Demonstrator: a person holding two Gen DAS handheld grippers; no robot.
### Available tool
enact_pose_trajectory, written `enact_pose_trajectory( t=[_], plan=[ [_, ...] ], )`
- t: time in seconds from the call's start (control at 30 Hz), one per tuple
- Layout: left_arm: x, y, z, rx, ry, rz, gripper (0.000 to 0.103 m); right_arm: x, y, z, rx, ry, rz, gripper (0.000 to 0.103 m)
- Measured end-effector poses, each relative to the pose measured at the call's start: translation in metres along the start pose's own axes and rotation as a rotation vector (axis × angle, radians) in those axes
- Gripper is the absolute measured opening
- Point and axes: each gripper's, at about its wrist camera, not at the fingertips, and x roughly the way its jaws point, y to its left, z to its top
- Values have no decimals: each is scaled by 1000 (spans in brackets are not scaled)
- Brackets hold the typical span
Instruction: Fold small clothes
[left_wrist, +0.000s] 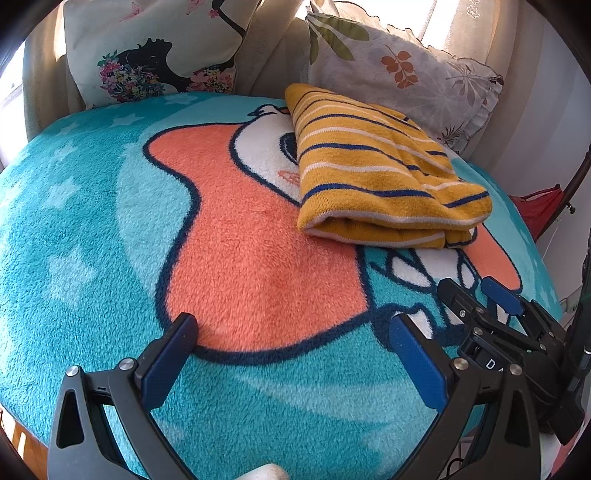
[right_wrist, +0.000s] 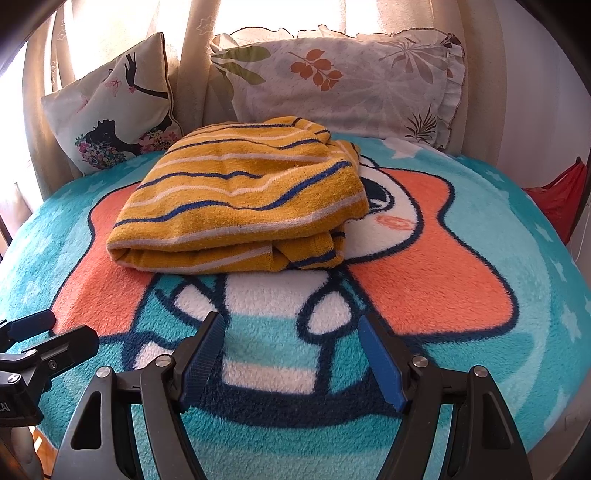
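Note:
A mustard-yellow garment with blue and white stripes (left_wrist: 384, 173) lies folded into a thick bundle on the teal cartoon blanket (left_wrist: 92, 229), toward the pillows. It also shows in the right wrist view (right_wrist: 243, 201). My left gripper (left_wrist: 291, 325) is open and empty, low over the blanket, well in front of the garment. My right gripper (right_wrist: 291, 325) is open and empty, just in front of the garment's folded edge. The right gripper shows at the right of the left wrist view (left_wrist: 476, 291); the left gripper shows at the left edge of the right wrist view (right_wrist: 55, 328).
A pillow with a black silhouette print (right_wrist: 110, 110) and a leaf-print pillow (right_wrist: 343, 77) lean against curtains behind the blanket (right_wrist: 517, 332). A red object (right_wrist: 561, 195) sits off the blanket's right edge.

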Motion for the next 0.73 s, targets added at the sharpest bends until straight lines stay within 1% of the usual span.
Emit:
enact_pose_trajectory(
  t=[0.47,0.73],
  plan=[
    [-2,-1,-2,-2,0,4,103,0,1,-1,1,-4,7,79],
    [-9,-7,-4,19,-24,16,103,-4,2,-2,-6,-15,20,79]
  ],
)
